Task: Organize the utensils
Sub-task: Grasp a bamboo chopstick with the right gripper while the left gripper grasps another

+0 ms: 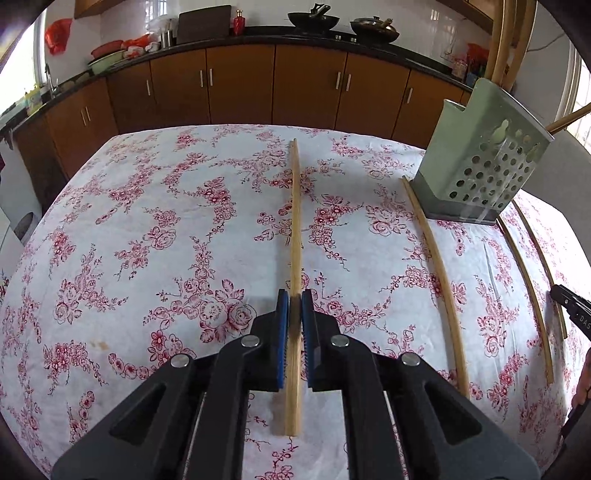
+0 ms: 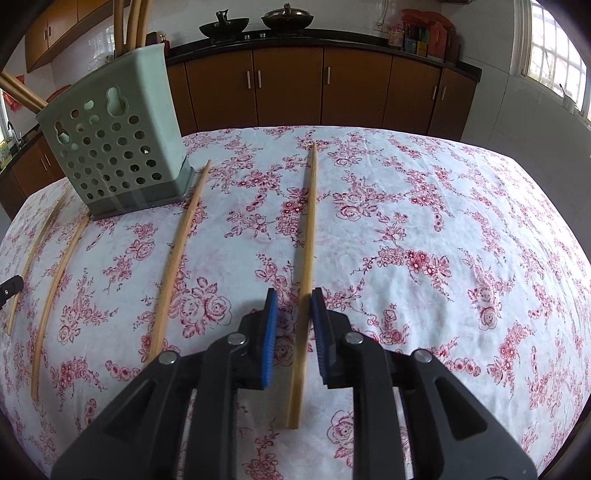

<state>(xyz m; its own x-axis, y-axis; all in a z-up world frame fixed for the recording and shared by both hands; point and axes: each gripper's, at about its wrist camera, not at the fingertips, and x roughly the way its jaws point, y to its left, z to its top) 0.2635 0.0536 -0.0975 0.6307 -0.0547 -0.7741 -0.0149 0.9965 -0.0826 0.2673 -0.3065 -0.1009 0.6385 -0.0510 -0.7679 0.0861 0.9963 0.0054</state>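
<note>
Several bamboo chopsticks lie side by side on the floral tablecloth. My left gripper is shut on one chopstick, its blue pads pressing both sides. My right gripper is open around another chopstick, which lies close to the right pad with a gap on the left. A pale green perforated holder stands at the far side between the two grippers, with chopsticks upright in it. The right gripper's tip shows at the edge of the left wrist view.
Two loose chopsticks lie between the grippers, in front of the holder. Brown kitchen cabinets and a dark counter with woks run behind the table. The table's far edge is close behind the holder.
</note>
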